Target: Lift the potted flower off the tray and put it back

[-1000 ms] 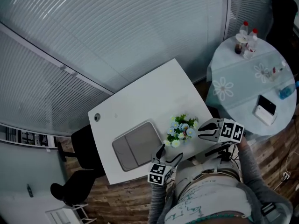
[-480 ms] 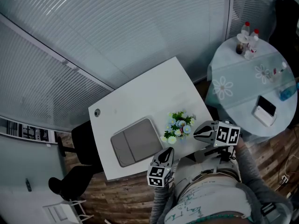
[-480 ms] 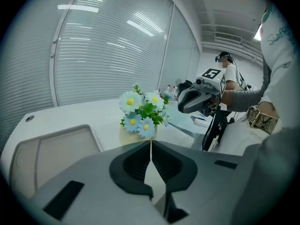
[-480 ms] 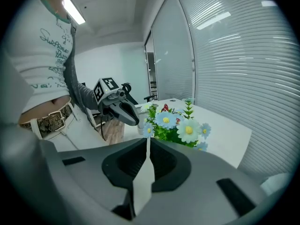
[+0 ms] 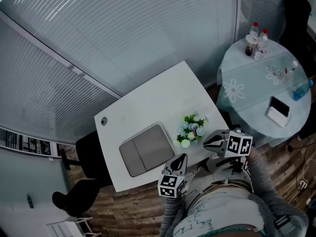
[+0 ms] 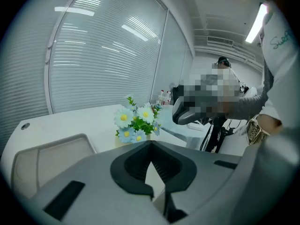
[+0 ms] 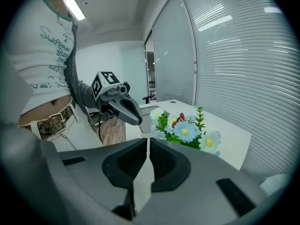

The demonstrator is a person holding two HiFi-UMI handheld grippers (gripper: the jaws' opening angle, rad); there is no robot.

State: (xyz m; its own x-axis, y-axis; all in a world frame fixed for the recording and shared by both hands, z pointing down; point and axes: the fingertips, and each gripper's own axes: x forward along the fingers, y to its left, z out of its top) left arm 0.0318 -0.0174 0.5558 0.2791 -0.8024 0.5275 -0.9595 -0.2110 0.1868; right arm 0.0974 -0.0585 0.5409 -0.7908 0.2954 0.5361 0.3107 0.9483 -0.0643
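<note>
**Potted flower (image 5: pixel 191 130) off the tray (image 5: pixel 143 154)**

It stood by the near edge of the surface (image 5: pixel 148 107), apparently just beside the tray. The left gripper (image 5: pixel 181 158) had just clenched its fingers (image 6: pixel 136 167) on nothing; the right gripper (image 5: pixel 207 143) was clenched, empty too.

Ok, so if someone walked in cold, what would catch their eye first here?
The flower, a bright bunch of daisies, stands on the white table just right of the empty grey tray, not on it. Near the table's front edge the left gripper and right gripper hover shut and empty, both pointed toward the flower.
</note>
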